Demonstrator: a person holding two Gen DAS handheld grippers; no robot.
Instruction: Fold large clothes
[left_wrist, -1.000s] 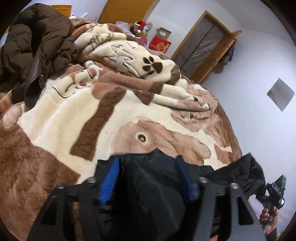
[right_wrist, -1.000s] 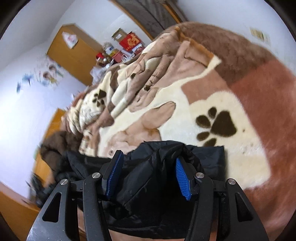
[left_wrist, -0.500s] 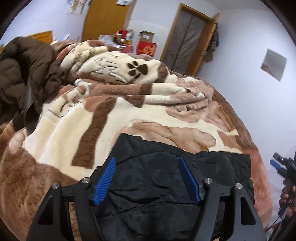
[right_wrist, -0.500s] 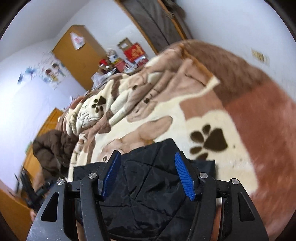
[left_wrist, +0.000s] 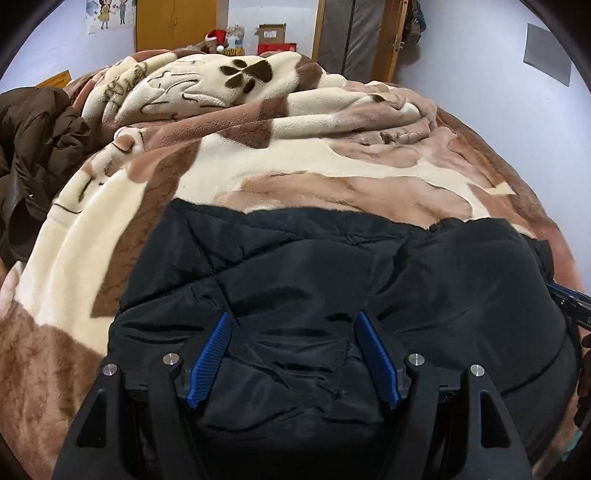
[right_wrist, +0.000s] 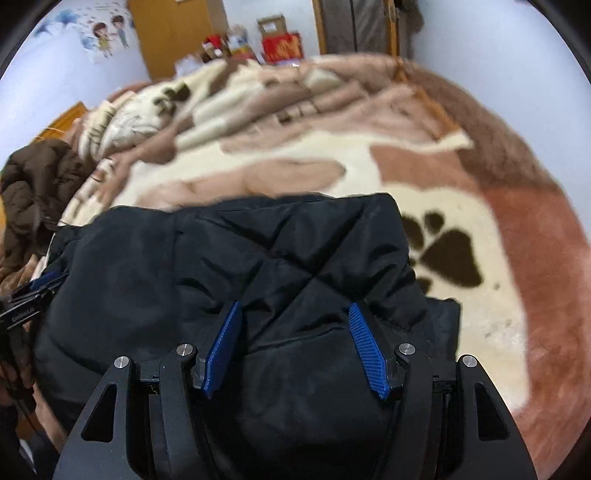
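A black quilted puffer jacket (left_wrist: 332, 273) lies spread flat on the near part of a brown and cream paw-print blanket (left_wrist: 295, 177). My left gripper (left_wrist: 293, 321) is open, its blue pads over the jacket's near edge, gripping nothing. The jacket also fills the near part of the right wrist view (right_wrist: 229, 258). My right gripper (right_wrist: 293, 310) is open over its near right part. The right gripper shows at the right edge of the left wrist view (left_wrist: 570, 302); the left gripper shows at the left edge of the right wrist view (right_wrist: 33, 291).
A dark brown coat (left_wrist: 33, 147) lies heaped at the bed's left side. The blanket is bunched in folds (left_wrist: 240, 96) at the far end. Boxes (left_wrist: 273, 37), a wooden wardrobe (left_wrist: 177, 22) and a door (left_wrist: 362, 37) stand beyond the bed.
The jacket, held up bunched a second ago, now lies spread on the blanket. Both grippers have swung to face straight down the bed and stay open.
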